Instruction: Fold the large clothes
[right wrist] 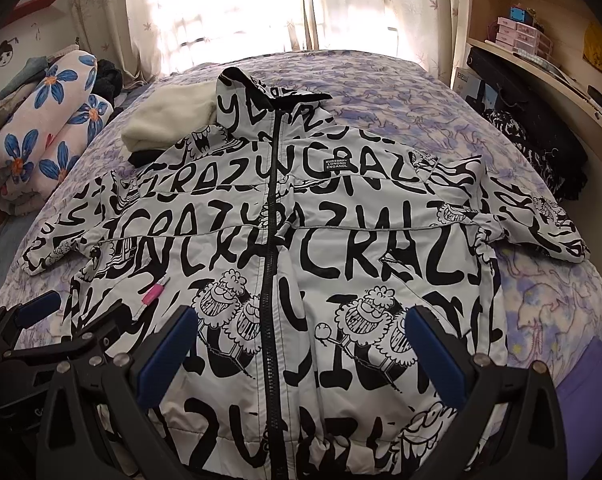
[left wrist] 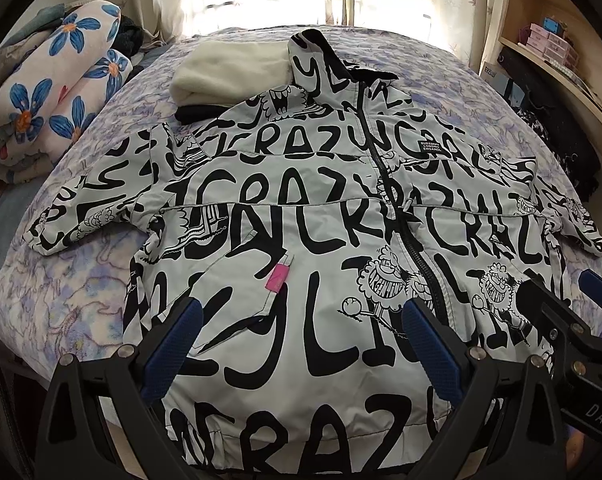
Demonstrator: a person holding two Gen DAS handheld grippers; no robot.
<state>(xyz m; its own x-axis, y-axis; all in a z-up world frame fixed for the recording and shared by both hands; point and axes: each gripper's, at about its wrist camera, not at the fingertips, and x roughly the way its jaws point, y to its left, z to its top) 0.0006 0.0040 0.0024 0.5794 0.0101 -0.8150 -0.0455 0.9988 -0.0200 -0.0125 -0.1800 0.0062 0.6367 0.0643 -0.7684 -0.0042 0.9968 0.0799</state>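
**Jacket spread flat, both claws wide**

The white zip-up jacket covered in black lettering (left wrist: 301, 208) lies face up across the purple-patterned bedspread (left wrist: 61, 300), sleeves out. Left gripper (left wrist: 301, 312) and right gripper (right wrist: 301, 320) hover over its hem, jaws apart, holding nothing.

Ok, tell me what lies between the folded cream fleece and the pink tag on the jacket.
Only the jacket's own printed front: its shoulder and chest panels run from the cream fleece down to the pink tag. Nothing else sits there, clearest in the left wrist view.
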